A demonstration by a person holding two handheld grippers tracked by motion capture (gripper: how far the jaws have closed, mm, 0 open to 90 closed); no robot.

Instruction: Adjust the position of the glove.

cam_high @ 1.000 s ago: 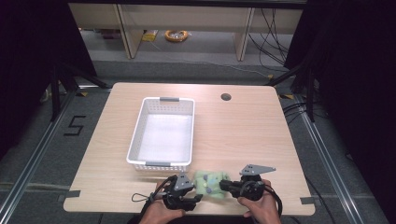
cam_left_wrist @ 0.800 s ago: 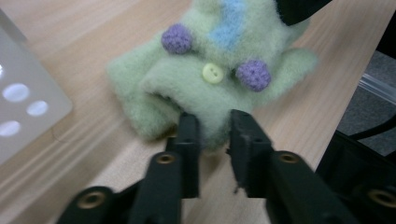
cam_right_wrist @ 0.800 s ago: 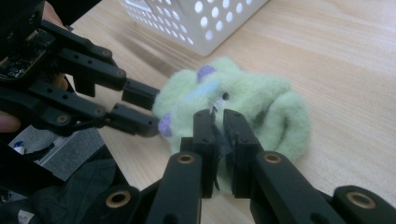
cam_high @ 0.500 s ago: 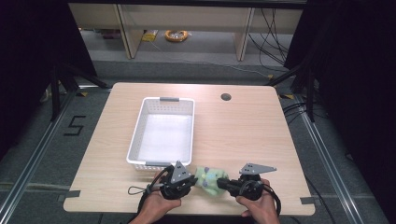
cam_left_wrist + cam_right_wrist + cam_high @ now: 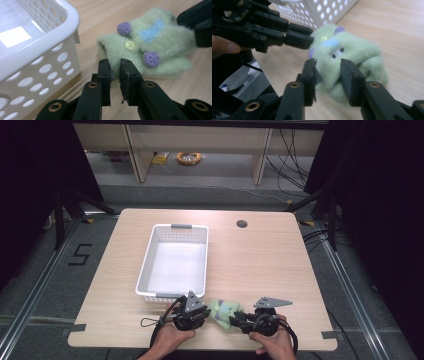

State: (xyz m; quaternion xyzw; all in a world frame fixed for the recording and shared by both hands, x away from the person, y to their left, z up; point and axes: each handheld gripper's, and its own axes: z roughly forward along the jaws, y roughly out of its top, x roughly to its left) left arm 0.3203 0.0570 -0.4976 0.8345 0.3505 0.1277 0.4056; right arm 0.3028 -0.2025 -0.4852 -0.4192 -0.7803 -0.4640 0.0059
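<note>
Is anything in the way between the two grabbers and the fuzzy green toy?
No, nothing visible. The fuzzy green toy lies on the table right between the left gripper and the right gripper. Both sets of jaws have just been opening, tips at its fluff. The white basket stands off to the side.

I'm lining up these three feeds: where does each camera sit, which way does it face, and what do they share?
High view: above the person's table edge, looking forward and down at the white basket; both hands, left gripper, right gripper.
Left gripper view: along its jaws toward the green fuzzy garment.
Right gripper view: along its jaws at the garment; a fingertip at left.
Shared: garment, basket.
</note>
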